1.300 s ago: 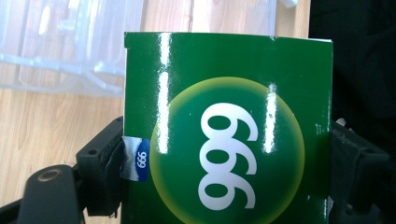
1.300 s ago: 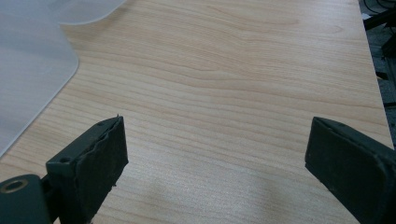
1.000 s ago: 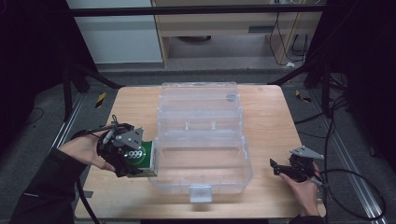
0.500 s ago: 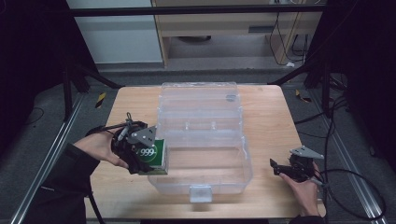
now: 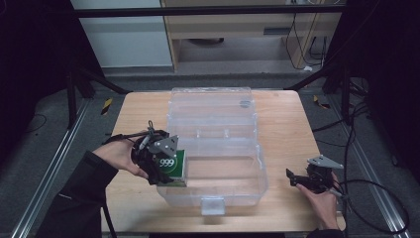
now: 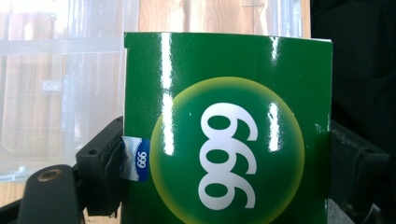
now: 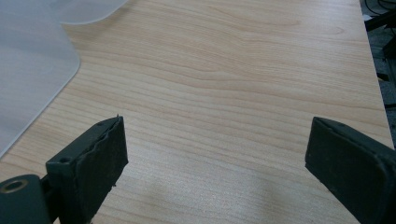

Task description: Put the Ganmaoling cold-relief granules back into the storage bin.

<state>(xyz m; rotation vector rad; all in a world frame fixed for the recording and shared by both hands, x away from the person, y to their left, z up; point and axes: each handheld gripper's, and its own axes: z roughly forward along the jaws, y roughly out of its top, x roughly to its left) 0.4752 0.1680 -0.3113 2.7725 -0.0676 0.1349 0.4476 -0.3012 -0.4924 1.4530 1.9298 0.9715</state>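
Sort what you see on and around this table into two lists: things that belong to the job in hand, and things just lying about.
In the job:
- green box, marked 999
- left gripper, shut on it
- clear plastic case, lid open
- right gripper, open, waiting

Lying about:
- cables on the floor
- black-and-yellow piece beside the table

I think I am working in a lab or recording room, because the wooden table [image 5: 287,124] stands inside a dark metal frame [image 5: 208,10] with rails on the grey floor [image 5: 44,163], loose cables [image 5: 366,198] beside it, and plain cabinets [image 5: 233,29] behind.
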